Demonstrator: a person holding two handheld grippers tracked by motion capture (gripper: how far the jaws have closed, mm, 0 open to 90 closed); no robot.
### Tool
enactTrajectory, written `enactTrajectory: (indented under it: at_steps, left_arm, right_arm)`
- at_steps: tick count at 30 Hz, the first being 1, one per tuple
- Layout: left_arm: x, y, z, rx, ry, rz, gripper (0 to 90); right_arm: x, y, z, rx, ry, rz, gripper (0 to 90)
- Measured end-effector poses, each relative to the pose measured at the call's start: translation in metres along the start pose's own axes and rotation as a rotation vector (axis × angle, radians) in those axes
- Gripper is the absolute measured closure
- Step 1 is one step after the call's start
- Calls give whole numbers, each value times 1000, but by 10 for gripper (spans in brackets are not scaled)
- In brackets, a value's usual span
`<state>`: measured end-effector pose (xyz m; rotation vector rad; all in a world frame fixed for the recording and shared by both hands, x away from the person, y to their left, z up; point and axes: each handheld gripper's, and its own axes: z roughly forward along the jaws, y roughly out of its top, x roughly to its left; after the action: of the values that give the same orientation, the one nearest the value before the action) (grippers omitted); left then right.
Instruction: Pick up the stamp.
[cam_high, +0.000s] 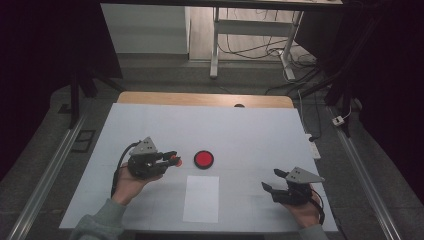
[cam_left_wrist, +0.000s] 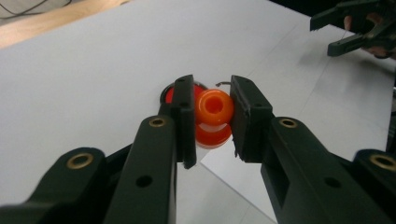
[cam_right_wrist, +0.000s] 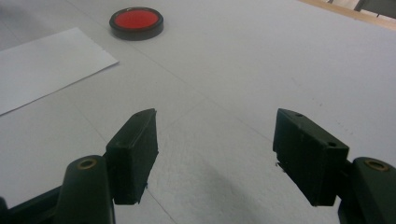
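Surface: white-covered table (cam_high: 250, 130), wooden edge at the far side; dim room, desk legs and cables on the floor beyond. Items: white paper sheet (cam_high: 201, 198) near the front edge; red disc in a black rim (cam_high: 203, 159) just beyond it. Left gripper (cam_high: 172, 159): jaws clamped on an orange ring-shaped piece (cam_left_wrist: 214, 116), just left of the disc. Right gripper (cam_high: 274, 179): jaws wide apart, empty, over bare table.

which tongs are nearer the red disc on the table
Left. The left tongs sit just beside the red disc, gripping an orange piece; the right tongs are open, farther off.
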<state>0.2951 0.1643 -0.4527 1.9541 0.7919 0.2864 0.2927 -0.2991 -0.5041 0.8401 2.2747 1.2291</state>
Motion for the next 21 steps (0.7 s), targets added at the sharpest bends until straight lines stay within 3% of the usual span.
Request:
enactTrajectory:
  at_steps: [9,17,21]
  left_arm:
    - [-4,16,5,13,-18,17,724]
    - [-6,18,17,-15,-65,-3,724]
    - [-10,17,29,7,-74,10,724]
  right_arm:
    - [1,2,1,-5,0,-8,301]
    - [1,3,5,3,-1,-17,301]
    - [1,2,7,1,9,-18,301]
